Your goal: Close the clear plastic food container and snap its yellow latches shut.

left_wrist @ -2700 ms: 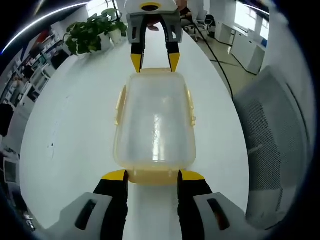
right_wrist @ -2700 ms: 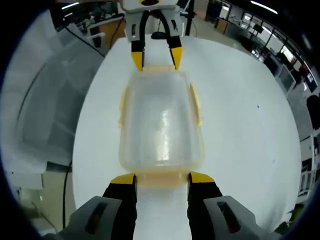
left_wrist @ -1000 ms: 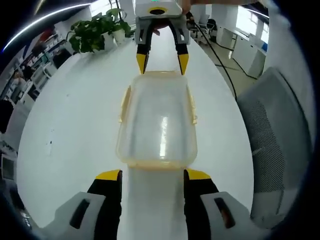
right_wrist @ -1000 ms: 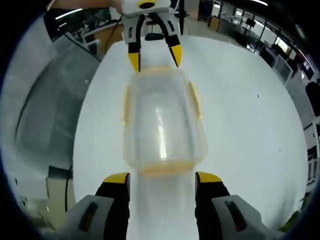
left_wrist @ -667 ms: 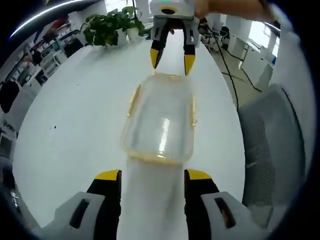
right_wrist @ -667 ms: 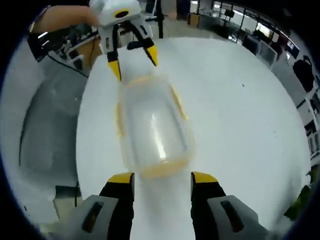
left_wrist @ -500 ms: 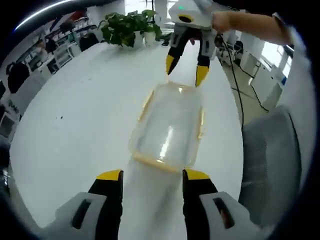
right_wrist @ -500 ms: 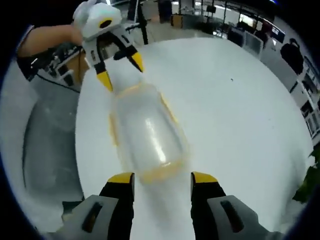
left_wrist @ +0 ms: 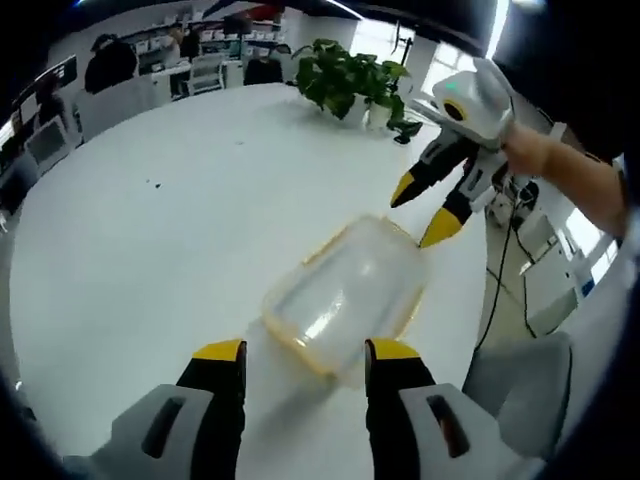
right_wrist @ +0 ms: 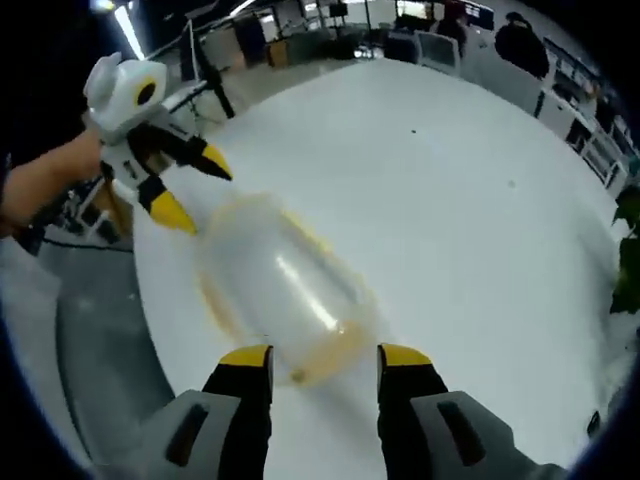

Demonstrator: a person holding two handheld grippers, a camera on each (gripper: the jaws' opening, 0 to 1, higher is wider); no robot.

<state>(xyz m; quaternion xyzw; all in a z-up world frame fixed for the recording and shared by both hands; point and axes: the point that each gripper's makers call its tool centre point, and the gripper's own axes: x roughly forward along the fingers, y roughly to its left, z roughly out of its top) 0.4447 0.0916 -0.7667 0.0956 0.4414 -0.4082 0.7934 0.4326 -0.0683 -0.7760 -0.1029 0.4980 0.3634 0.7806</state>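
My left gripper [left_wrist: 303,352] has its jaws spread wide, holding nothing; the clear rectangular plastic food container with yellow rim [left_wrist: 346,298] lies lid-on just ahead at 12 o'clock on the broad white tabletop [left_wrist: 150,230]. My right gripper [right_wrist: 323,358] is likewise parted and empty, the container blurred at 11 o'clock. A green potted plant [left_wrist: 352,80] stands at the far table edge, an office with desks and seated people beyond, and a grey mesh chair [left_wrist: 520,385] at 4 o'clock.

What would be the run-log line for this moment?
left gripper: open, clear of container | right gripper: open, clear of container | container: lid on, resting on table | latches: state unclear
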